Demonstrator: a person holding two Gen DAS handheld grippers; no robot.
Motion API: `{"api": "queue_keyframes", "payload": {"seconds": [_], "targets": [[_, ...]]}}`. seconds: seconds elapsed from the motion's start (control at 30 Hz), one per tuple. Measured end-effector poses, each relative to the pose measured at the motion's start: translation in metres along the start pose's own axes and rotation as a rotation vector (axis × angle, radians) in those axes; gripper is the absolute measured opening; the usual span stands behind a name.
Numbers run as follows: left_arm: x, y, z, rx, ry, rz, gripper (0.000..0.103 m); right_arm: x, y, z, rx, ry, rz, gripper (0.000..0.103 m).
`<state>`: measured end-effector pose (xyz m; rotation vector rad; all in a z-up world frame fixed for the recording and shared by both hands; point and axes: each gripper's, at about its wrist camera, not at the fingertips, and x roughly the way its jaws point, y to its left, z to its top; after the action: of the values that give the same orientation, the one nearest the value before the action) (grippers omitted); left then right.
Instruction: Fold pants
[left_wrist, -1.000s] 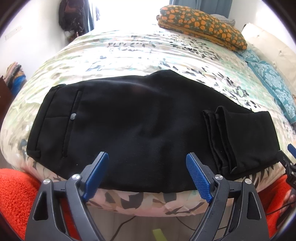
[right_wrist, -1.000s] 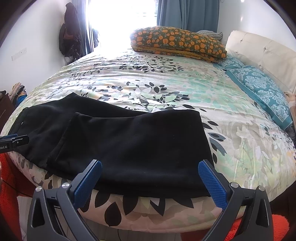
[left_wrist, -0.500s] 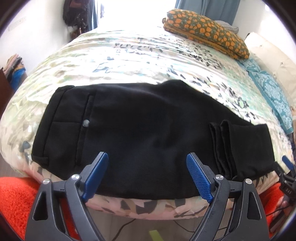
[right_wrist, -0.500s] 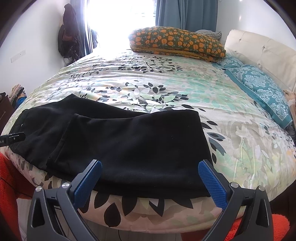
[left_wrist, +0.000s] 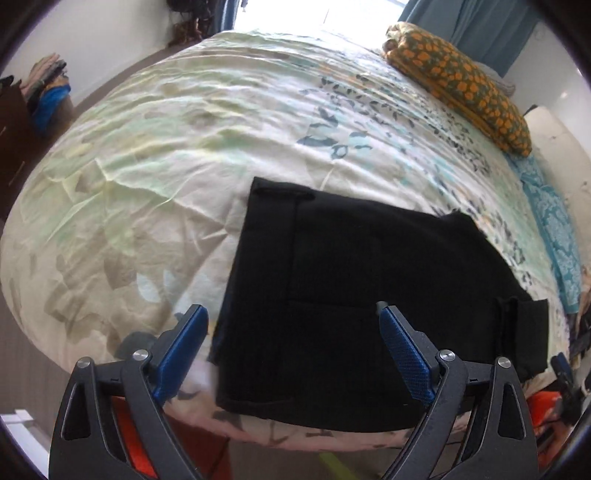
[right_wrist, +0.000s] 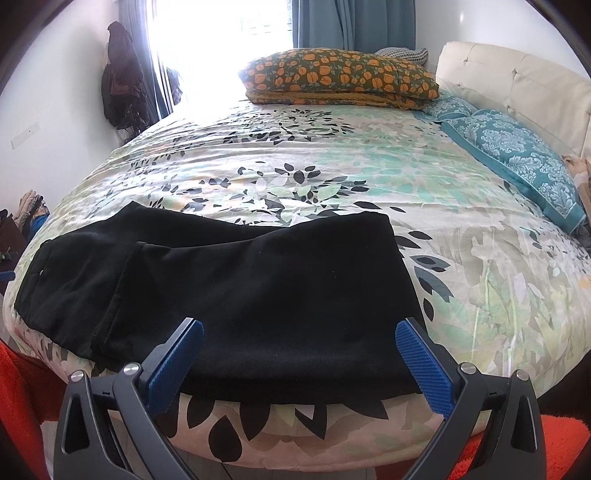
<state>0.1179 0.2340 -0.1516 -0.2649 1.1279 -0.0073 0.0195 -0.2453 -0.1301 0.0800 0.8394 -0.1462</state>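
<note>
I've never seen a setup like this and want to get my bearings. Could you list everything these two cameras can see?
pants: one pair, black, partly folded, lying at the near edge of the bed
bedspread: one, pale with green and black leaves, covering the bed
pillow: one, dark green with orange flowers, far end of the bed
cushion: one, teal patterned, right side by the headboard
headboard: one, cream, padded, right
curtain: blue, at the bright window
rug: orange-red, on the floor below the bed
left tool: one, black with blue pads, open, above the pants
right tool: one, same colours, open, empty
</note>
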Motion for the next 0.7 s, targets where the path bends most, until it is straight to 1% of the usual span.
{"api": "queue_keyframes", "payload": {"seconds": [0.1, 0.2, 0.27, 0.3, 0.37, 0.43, 0.47, 0.53, 0.57, 0.6, 0.63, 0.7], "targets": [[0.023, 0.016, -0.004, -0.045, 0.044, 0.065, 0.094, -0.002, 0.007, 0.001, -0.023, -0.004, 0.011, 0.103], [0.028, 0.025, -0.010, -0.078, 0.050, 0.018, 0.096, -0.001, 0.016, 0.004, -0.030, 0.020, 0.056, 0.103], [0.032, 0.023, -0.013, -0.061, 0.073, -0.016, 0.100, 0.005, 0.025, 0.010, -0.004, 0.060, 0.129, 0.103], [0.035, 0.020, -0.015, -0.053, 0.087, -0.016, 0.102, 0.010, 0.033, 0.013, 0.001, 0.081, 0.151, 0.103], [0.035, 0.017, -0.015, -0.058, 0.093, -0.003, 0.102, 0.022, 0.051, 0.022, -0.011, 0.117, 0.171, 0.103], [0.036, 0.017, -0.014, -0.078, 0.122, -0.012, 0.102, 0.036, 0.074, 0.028, -0.048, 0.148, 0.188, 0.103], [0.035, 0.017, -0.014, -0.082, 0.137, -0.020, 0.101, 0.042, 0.085, 0.029, -0.079, 0.158, 0.190, 0.103], [0.030, 0.015, -0.015, -0.068, 0.143, -0.038, 0.084, 0.055, 0.108, 0.025, -0.154, 0.173, 0.180, 0.103], [0.027, 0.013, -0.017, -0.058, 0.140, -0.027, 0.075, 0.063, 0.117, 0.020, -0.196, 0.195, 0.169, 0.103], [0.023, 0.011, -0.018, -0.045, 0.133, -0.006, 0.064, 0.074, 0.124, 0.015, -0.240, 0.235, 0.148, 0.103], [0.020, 0.010, -0.018, -0.032, 0.127, 0.018, 0.057, 0.083, 0.129, 0.008, -0.273, 0.272, 0.124, 0.103], [0.008, 0.007, -0.019, -0.018, 0.093, 0.042, 0.025, 0.079, 0.124, 0.006, -0.257, 0.242, 0.131, 0.103]]}}
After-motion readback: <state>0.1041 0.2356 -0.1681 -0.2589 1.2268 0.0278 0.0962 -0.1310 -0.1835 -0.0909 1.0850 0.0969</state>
